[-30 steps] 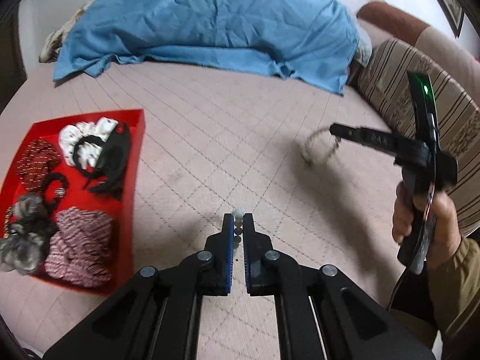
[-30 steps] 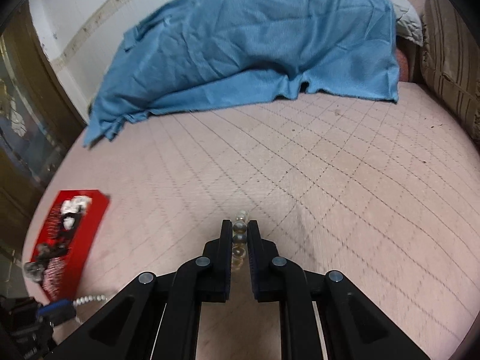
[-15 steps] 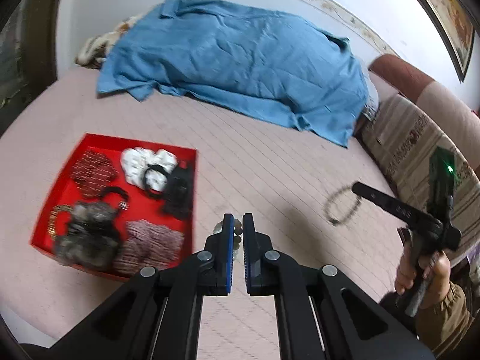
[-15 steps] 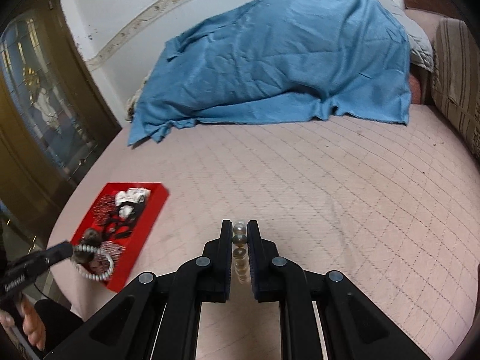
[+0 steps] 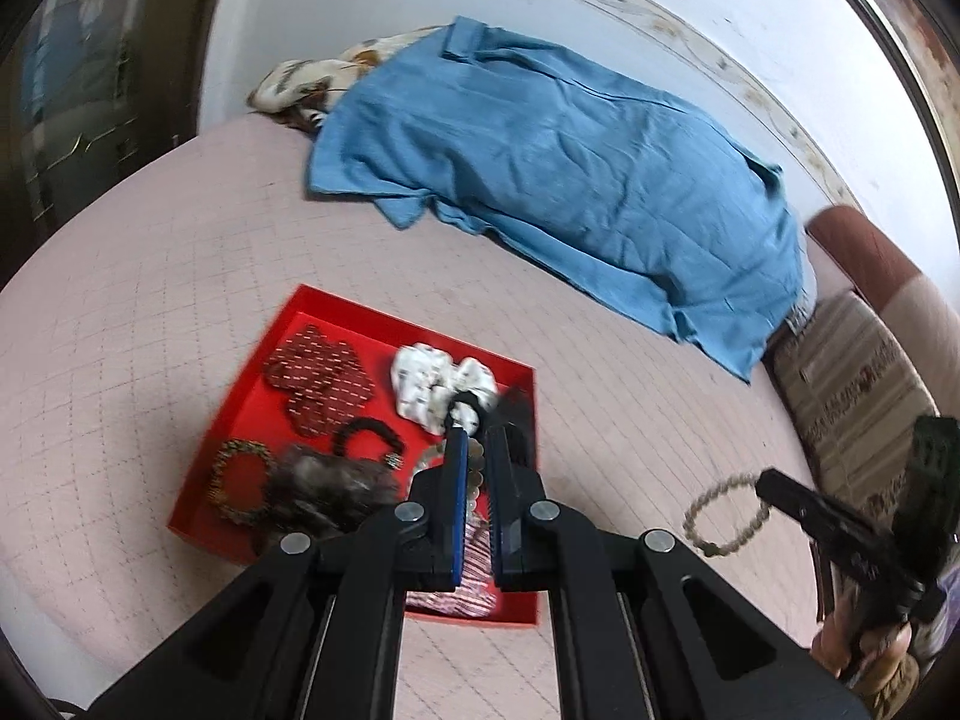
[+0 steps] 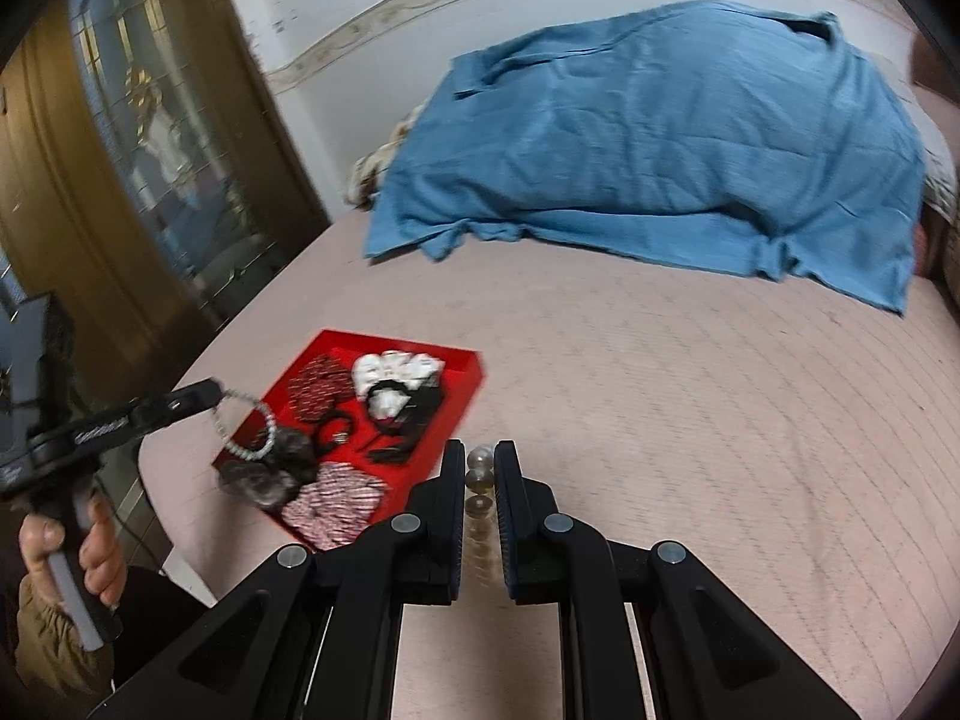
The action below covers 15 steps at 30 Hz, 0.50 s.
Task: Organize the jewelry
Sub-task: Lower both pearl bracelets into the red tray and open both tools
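Observation:
My left gripper [image 5: 474, 450] is shut on a white bead bracelet [image 5: 476, 471] and hovers over the near right part of the red tray [image 5: 414, 327]. In the right wrist view that bracelet [image 6: 252, 432] dangles from the left gripper [image 6: 213, 389] above the tray's [image 6: 459, 387] near left corner. My right gripper [image 6: 480, 453] is shut on a grey bead bracelet [image 6: 480, 477], over the pink bedspread just right of the tray. The left wrist view shows that loop [image 5: 726, 516] hanging from the right gripper [image 5: 765, 483]. Scrunchies and other bracelets fill the tray.
A blue cloth [image 5: 570, 180] covers a heap at the back of the bed. Striped cushions [image 5: 852, 384] line the right side. A wooden door with glass [image 6: 120, 138] stands beyond the bed's left edge. A person's hand [image 6: 90, 546] holds the left gripper's handle.
Both grippers have risen and swung left toward the red tray, each keeping its bracelet. The tray has come from the far left to lie under the left gripper's fingers.

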Each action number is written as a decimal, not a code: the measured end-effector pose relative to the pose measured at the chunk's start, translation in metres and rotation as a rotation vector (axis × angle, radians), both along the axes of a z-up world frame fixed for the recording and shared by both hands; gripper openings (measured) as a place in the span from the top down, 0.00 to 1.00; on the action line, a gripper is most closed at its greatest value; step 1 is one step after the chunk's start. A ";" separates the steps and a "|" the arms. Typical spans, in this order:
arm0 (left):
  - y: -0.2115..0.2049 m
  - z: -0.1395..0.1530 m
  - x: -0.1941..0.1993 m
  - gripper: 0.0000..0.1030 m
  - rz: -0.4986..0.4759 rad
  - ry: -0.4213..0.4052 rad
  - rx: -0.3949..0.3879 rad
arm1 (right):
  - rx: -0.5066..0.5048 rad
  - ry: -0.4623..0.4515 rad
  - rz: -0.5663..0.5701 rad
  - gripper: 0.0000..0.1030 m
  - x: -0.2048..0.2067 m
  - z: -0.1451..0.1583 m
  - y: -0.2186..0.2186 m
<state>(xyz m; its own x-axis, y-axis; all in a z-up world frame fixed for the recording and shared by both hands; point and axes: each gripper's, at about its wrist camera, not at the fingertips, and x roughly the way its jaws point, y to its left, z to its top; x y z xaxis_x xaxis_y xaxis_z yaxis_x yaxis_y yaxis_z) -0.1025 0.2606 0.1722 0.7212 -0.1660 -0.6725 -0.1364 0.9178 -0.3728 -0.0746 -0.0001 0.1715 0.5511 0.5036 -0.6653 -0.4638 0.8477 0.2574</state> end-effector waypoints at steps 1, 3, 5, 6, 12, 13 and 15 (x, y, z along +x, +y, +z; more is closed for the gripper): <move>0.004 -0.002 0.002 0.95 0.006 0.002 -0.005 | -0.006 0.001 0.012 0.90 0.000 0.000 0.009; 0.014 -0.006 0.007 0.95 0.022 0.008 -0.022 | -0.019 0.001 0.033 0.90 0.000 -0.001 0.025; 0.023 -0.010 0.016 0.95 0.031 0.014 -0.031 | -0.029 0.006 0.053 0.90 0.001 -0.002 0.042; 0.027 -0.011 0.021 0.95 0.034 0.016 -0.031 | -0.033 0.011 0.063 0.90 0.002 -0.003 0.050; 0.041 -0.021 0.055 0.95 0.040 0.027 -0.027 | -0.056 0.028 0.114 0.90 0.007 -0.009 0.089; 0.043 -0.024 0.062 0.95 0.041 0.027 -0.031 | -0.060 0.029 0.121 0.90 0.009 -0.010 0.095; 0.048 -0.028 0.073 0.95 0.038 0.025 -0.042 | -0.068 0.031 0.133 0.90 0.012 -0.012 0.107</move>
